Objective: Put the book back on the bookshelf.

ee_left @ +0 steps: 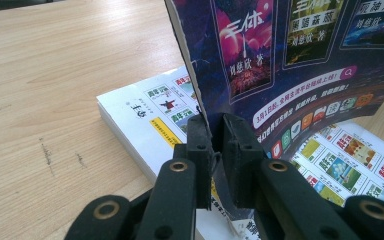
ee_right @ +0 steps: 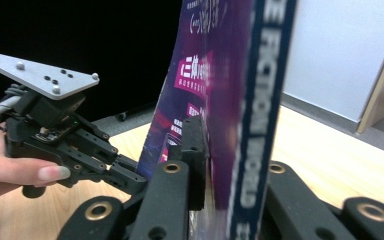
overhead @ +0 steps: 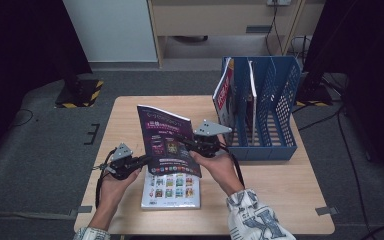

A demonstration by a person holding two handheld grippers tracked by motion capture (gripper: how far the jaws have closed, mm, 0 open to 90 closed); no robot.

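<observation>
Wooden table [overhead: 280, 200], seen from above, carrying at its far right a blue file rack [overhead: 275, 107] with 2 magazines standing in its left slots [overhead: 224, 92]. Near the table's front edge lies a white-covered magazine [overhead: 172, 192], flat. Above it, lifted clear and tilted with its top edge leaning to the far left, is the purple magazine [overhead: 167, 137], the item being handled. The right gripper [overhead: 200, 145] is closed on the magazine's right edge at the spine; the right gripper view shows both jaws flat against the covers [ee_right: 230, 125]. The left gripper [overhead: 142, 161] is clamped on the lower left corner; the left gripper view shows the cover pinched between its 2 jaws [ee_left: 260, 60], with the white magazine [ee_left: 145, 112] beneath.

Judged step: raising the purple magazine upright for filing in the rack. To do it well, both grips should hold firm while the hands move together, since the thin cover bows at the left corner and could tear or slip. Bringing the spine vertical before travelling right would ease entry into an open slot.
</observation>
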